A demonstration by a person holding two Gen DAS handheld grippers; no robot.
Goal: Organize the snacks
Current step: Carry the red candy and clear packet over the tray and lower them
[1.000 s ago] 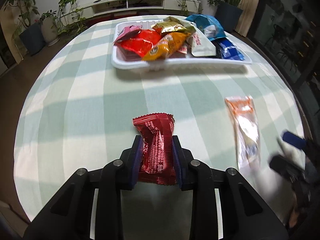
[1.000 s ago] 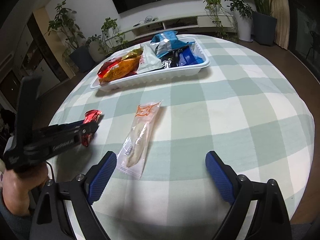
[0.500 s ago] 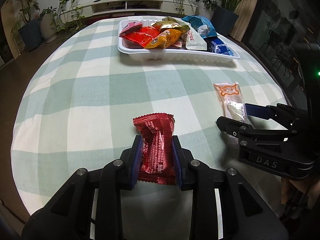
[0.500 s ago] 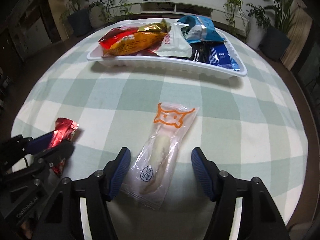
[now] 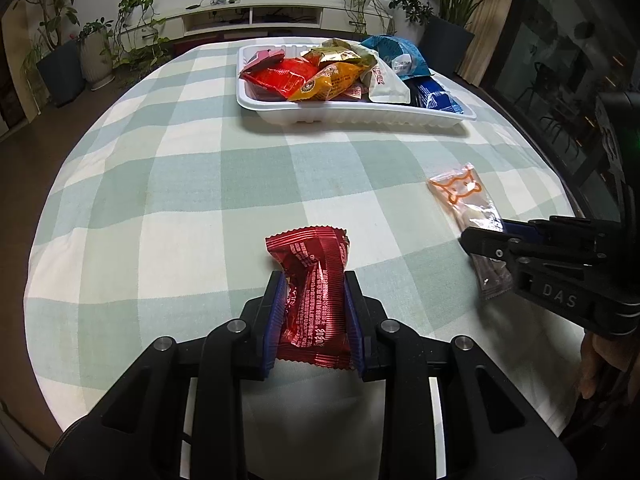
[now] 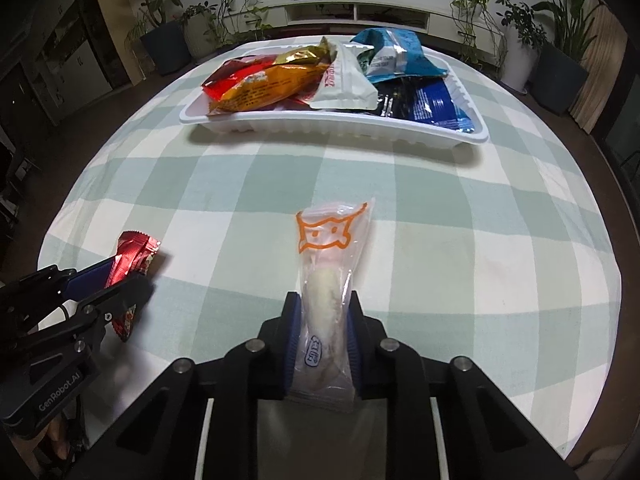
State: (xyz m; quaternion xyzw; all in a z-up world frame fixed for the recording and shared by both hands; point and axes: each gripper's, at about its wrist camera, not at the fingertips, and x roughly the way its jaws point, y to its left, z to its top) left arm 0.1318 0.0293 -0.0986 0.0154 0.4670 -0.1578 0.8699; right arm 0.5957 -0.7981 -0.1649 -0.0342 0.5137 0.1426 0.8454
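Left tongs pinch crinkly red foil packet; right tongs clamp clear pouch.

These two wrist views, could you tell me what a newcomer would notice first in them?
Probably the two pinched snacks: the left gripper is shut on a red foil packet, the right gripper on a clear packet with an orange cat face. Beyond them, on the checked tablecloth, a white tray is heaped with bright snack bags.
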